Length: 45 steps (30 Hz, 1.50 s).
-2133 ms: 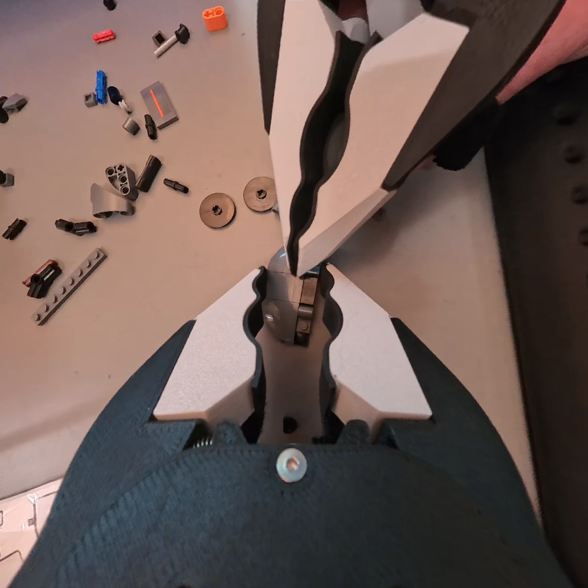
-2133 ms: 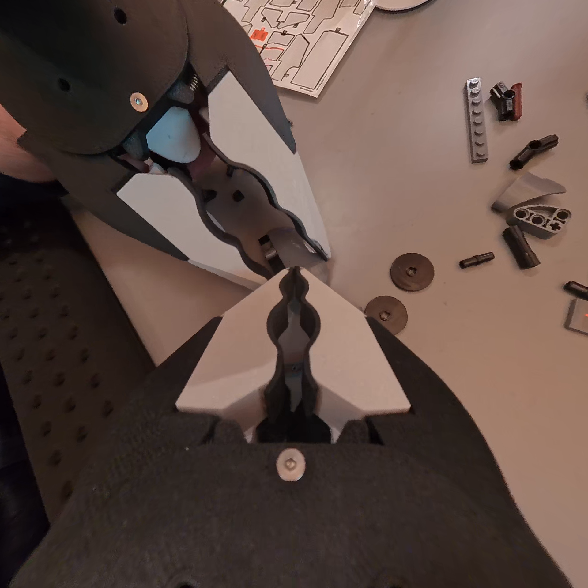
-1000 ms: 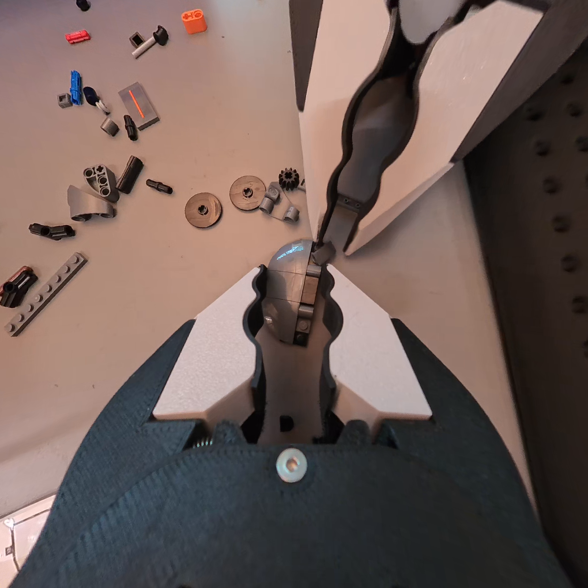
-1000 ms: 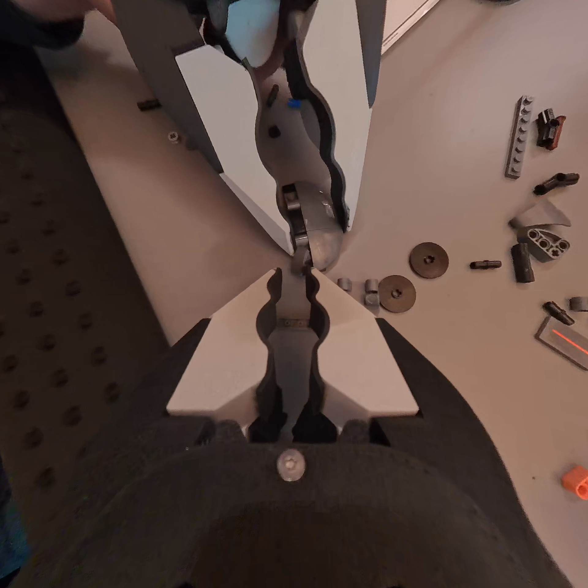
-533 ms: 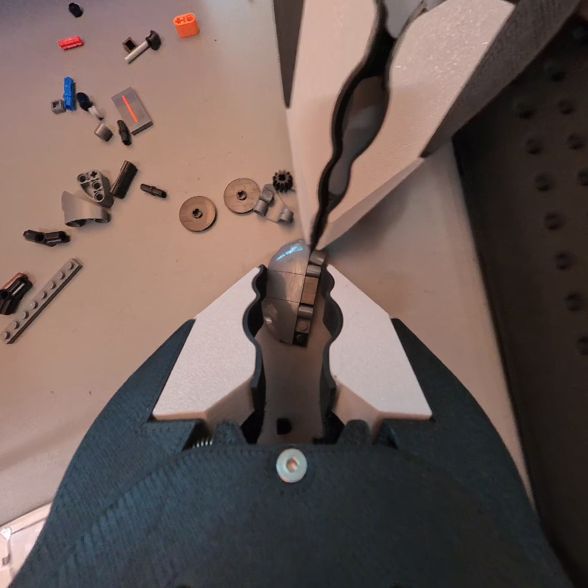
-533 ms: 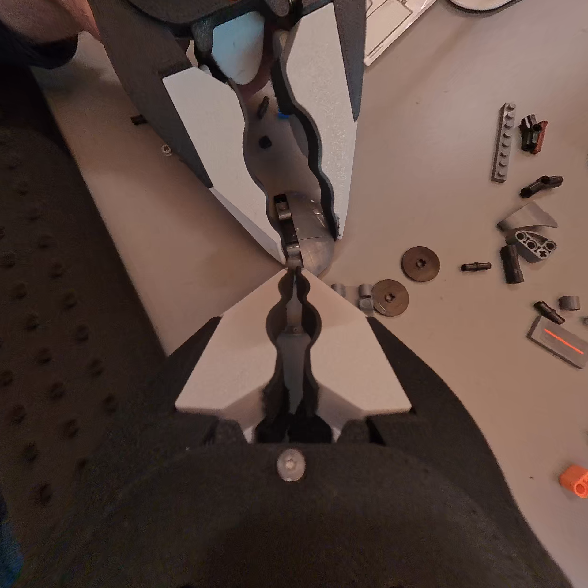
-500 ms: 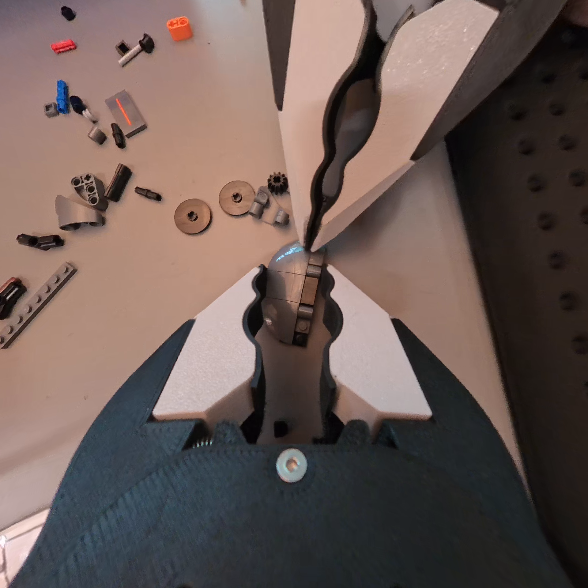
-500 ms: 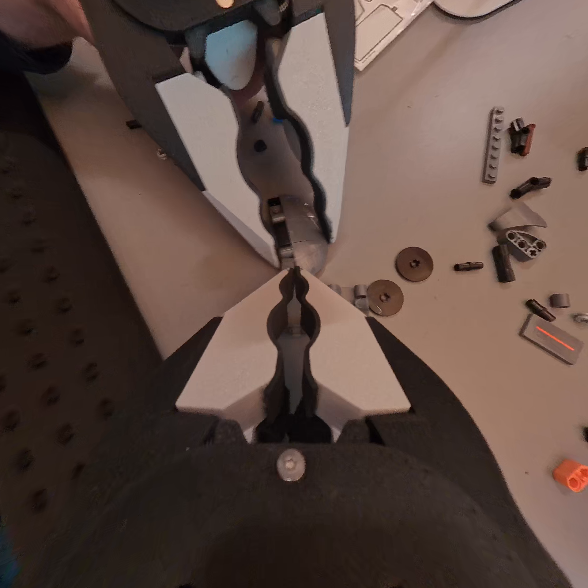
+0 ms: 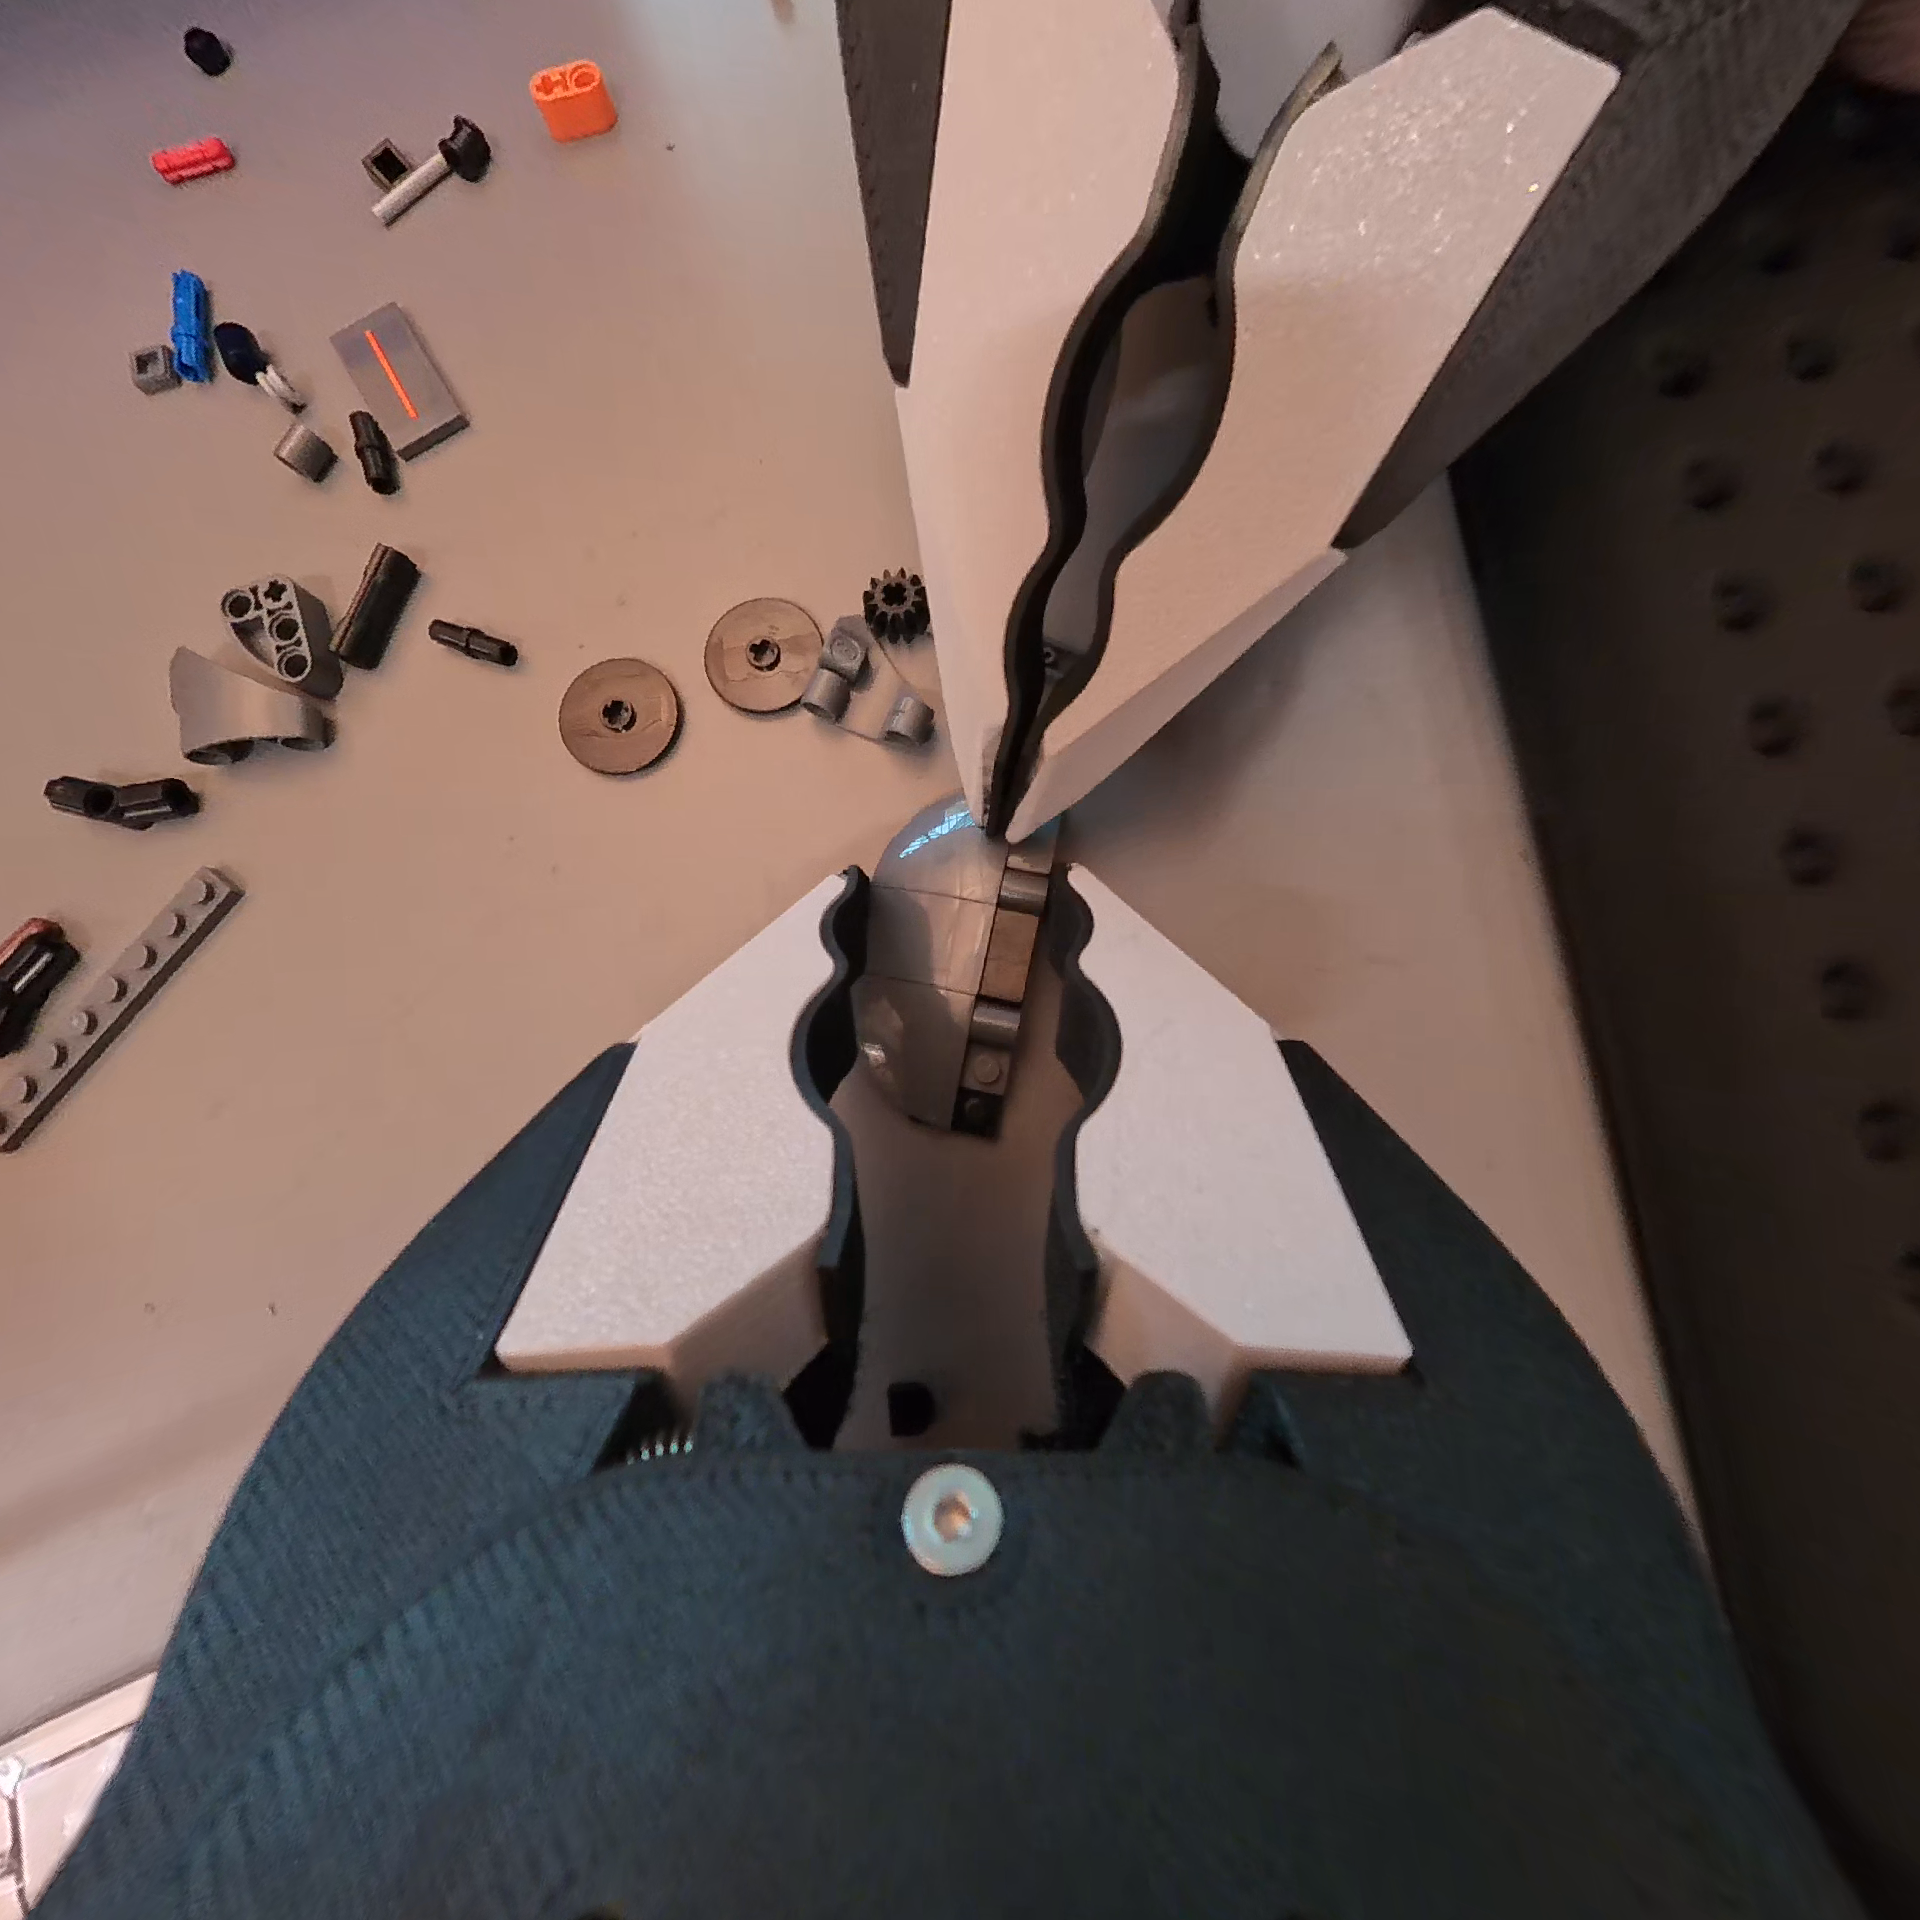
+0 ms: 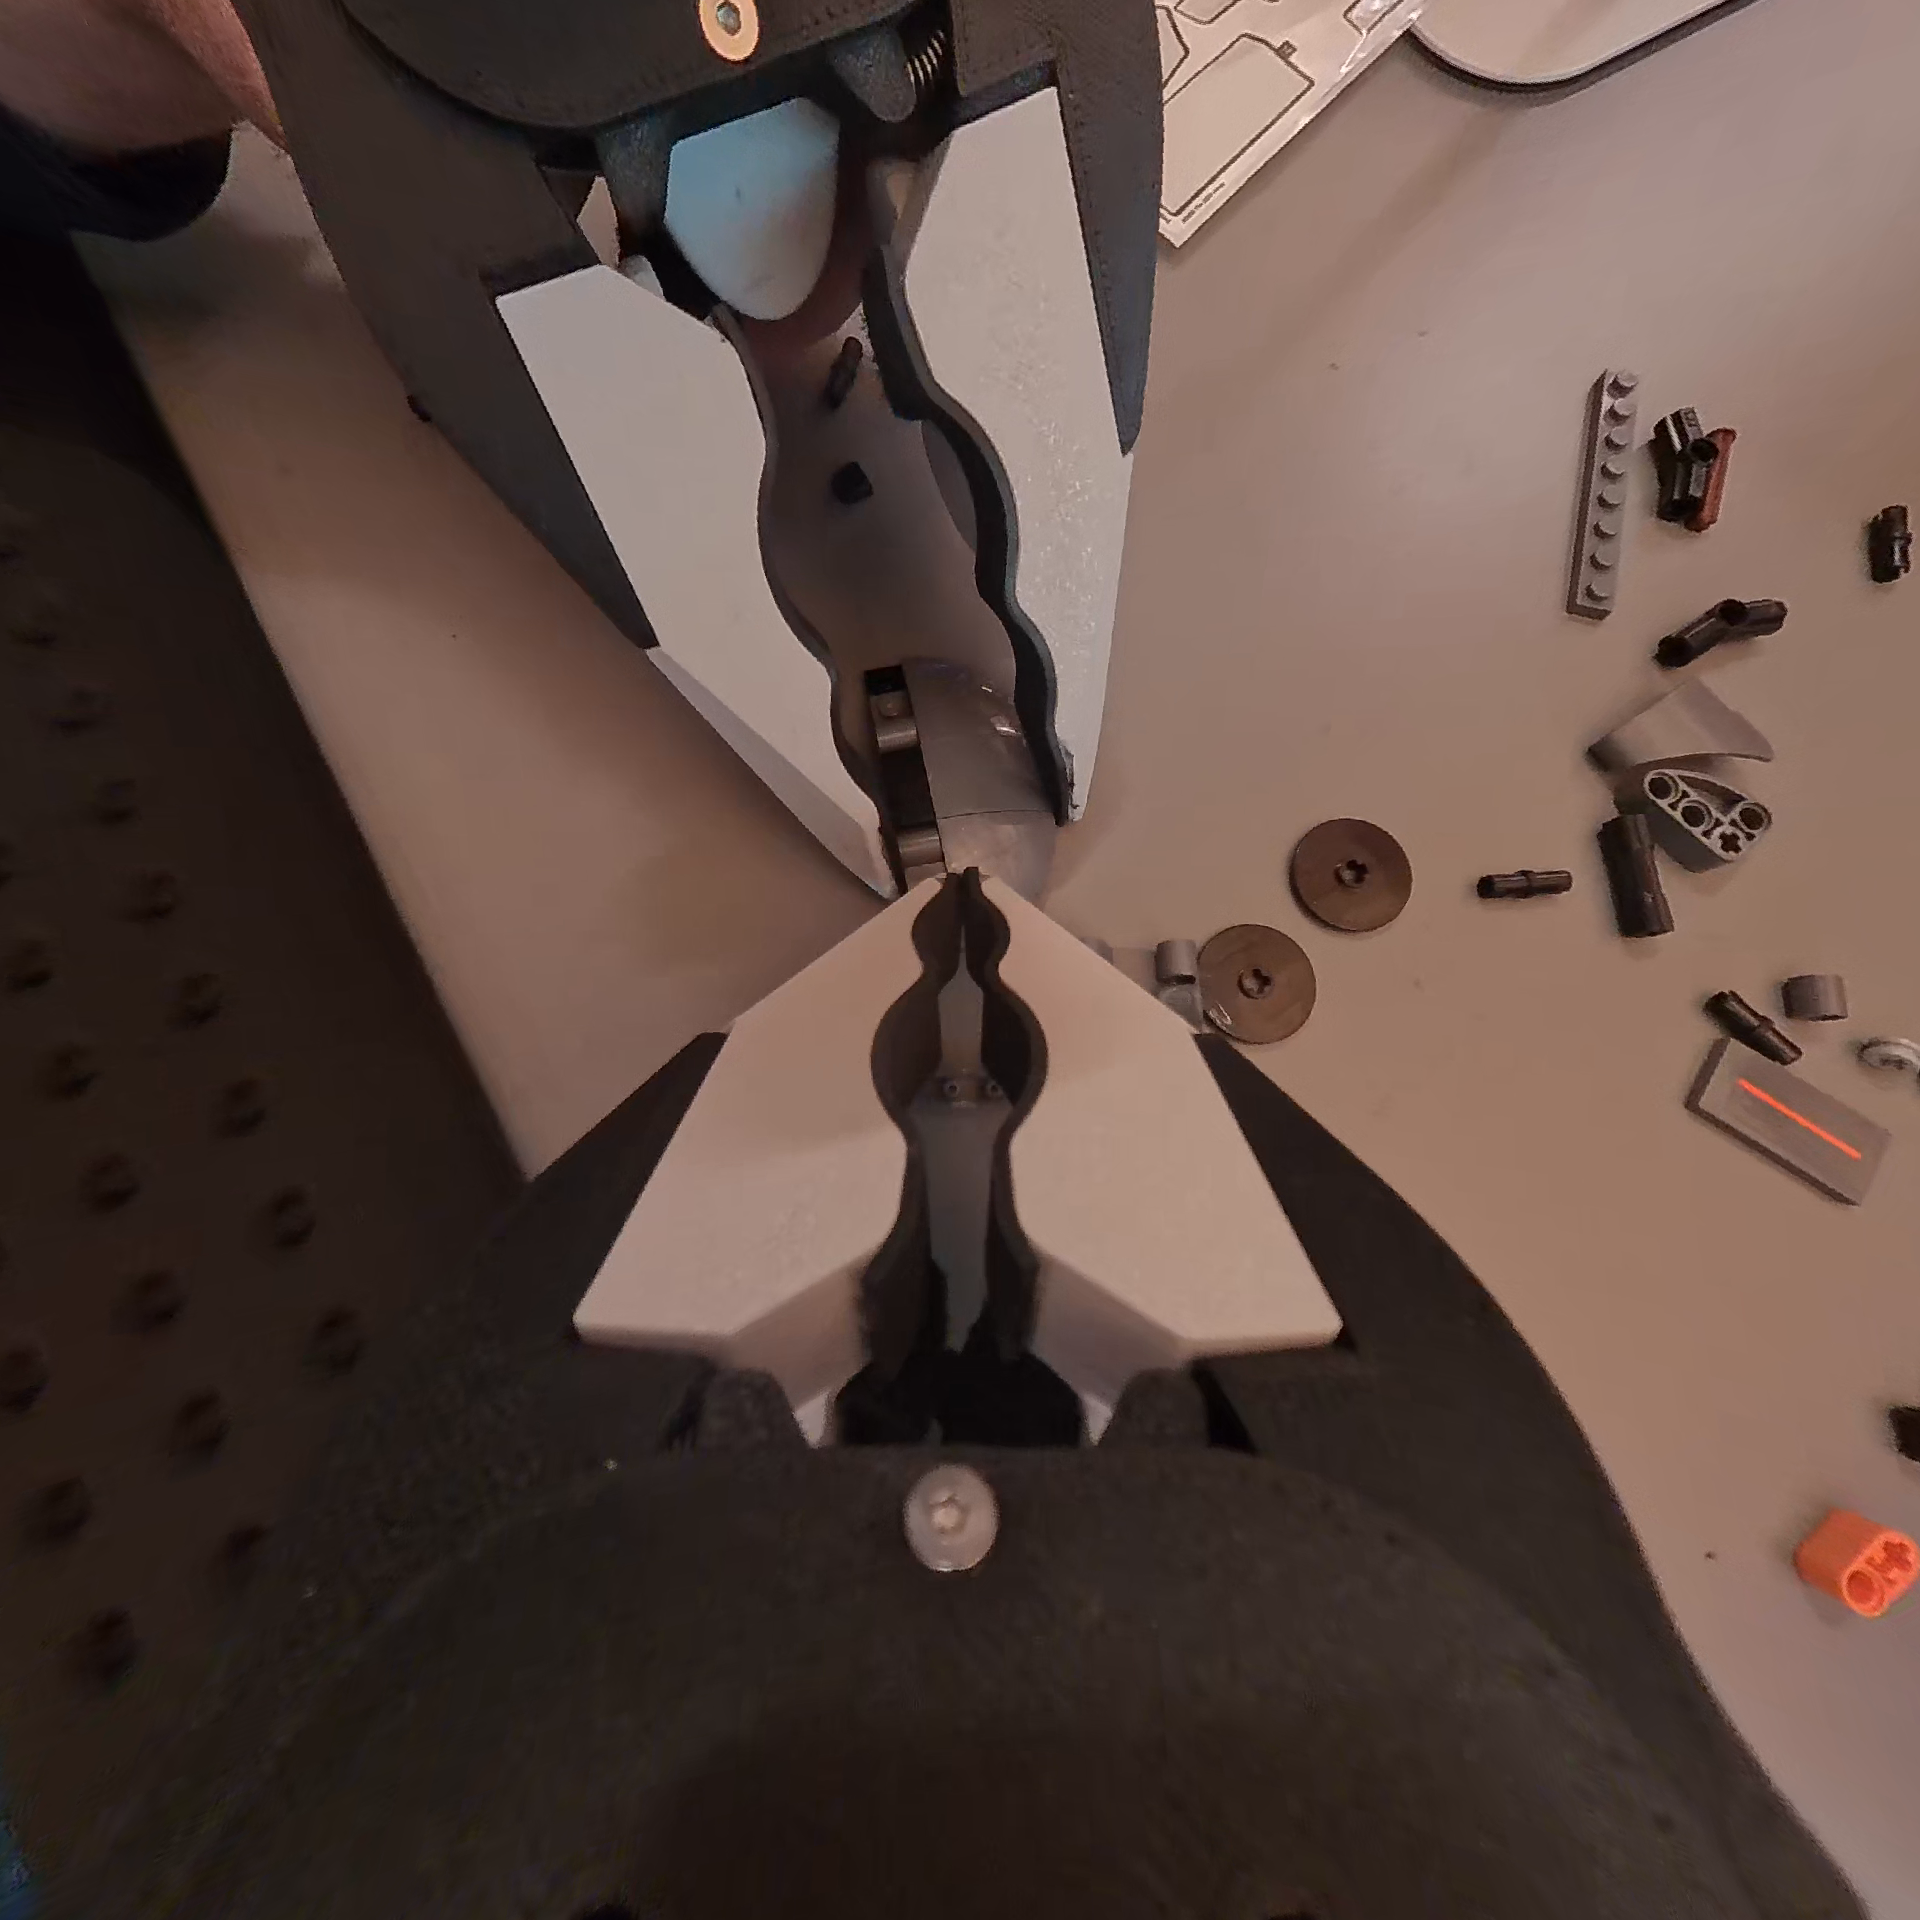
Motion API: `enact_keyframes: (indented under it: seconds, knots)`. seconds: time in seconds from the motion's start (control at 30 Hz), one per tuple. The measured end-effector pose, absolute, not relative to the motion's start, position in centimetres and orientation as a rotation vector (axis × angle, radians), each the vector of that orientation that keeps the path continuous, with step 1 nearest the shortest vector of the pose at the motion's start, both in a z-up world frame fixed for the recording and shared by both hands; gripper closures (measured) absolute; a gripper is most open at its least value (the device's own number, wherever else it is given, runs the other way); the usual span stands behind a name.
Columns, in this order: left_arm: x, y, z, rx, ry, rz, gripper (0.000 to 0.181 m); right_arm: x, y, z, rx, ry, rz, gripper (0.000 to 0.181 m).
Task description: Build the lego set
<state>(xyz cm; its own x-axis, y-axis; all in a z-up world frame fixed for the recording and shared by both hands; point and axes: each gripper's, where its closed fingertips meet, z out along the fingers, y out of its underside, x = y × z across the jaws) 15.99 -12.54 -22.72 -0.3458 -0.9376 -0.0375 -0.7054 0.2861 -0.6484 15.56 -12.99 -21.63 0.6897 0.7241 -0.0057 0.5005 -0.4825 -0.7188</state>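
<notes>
My left gripper (image 9: 961,883) is shut on a small grey lego assembly (image 9: 935,956) with a rounded grey side and a dark hinge-like edge, and holds it above the table. My right gripper (image 9: 1000,826) comes in from above, and its closed tips touch the assembly's top end. In the right wrist view my right gripper (image 10: 961,883) is shut on a thin grey piece (image 10: 961,1039) that lies edge-on between its jaws. The left gripper (image 10: 977,847) faces it with the assembly (image 10: 977,758).
Loose parts lie on the beige table: two dark discs (image 9: 620,715) (image 9: 764,655), a black gear (image 9: 894,603), a long grey plate (image 9: 114,997), a red-striped grey tile (image 9: 400,379) and an orange piece (image 9: 571,101). A dark perforated mat (image 9: 1714,727) borders the table. An instruction sheet (image 10: 1278,94) lies at the back. The tips of both grippers are at nearly the same place.
My right gripper was slightly open a second ago. It has shut and brought its tips onto the assembly's top end. The left gripper has kept its hold throughout.
</notes>
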Motion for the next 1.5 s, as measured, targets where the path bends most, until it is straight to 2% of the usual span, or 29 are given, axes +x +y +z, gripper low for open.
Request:
enact_keyframes:
  seconds: [0.23, 0.43, 0.8, 1.1, 1.5]
  knots:
    - [16.0, -12.5, -22.7, -1.498, 2.142, -0.762, 0.145, 15.8, -13.0, -22.0, -2.194, -0.945, 0.366, 0.181]
    - [16.1, -12.4, -22.7, -1.485, 2.135, -0.762, 0.154, 16.0, -12.9, -22.7, -2.225, -0.956, 0.325, 0.181]
    - [16.0, -12.4, -22.7, -1.491, 2.135, -0.759, 0.155, 15.7, -13.2, -21.5, -2.178, -0.931, 0.426, 0.181]
    - [14.8, -12.7, -22.4, -1.49, 2.194, -0.735, 0.14, 15.5, -13.4, -21.9, -2.179, -0.969, 0.409, 0.181]
    - [13.4, -12.4, -22.7, -1.495, 2.245, -0.691, 0.142, 15.3, -13.2, -22.0, -2.179, -0.984, 0.381, 0.181]
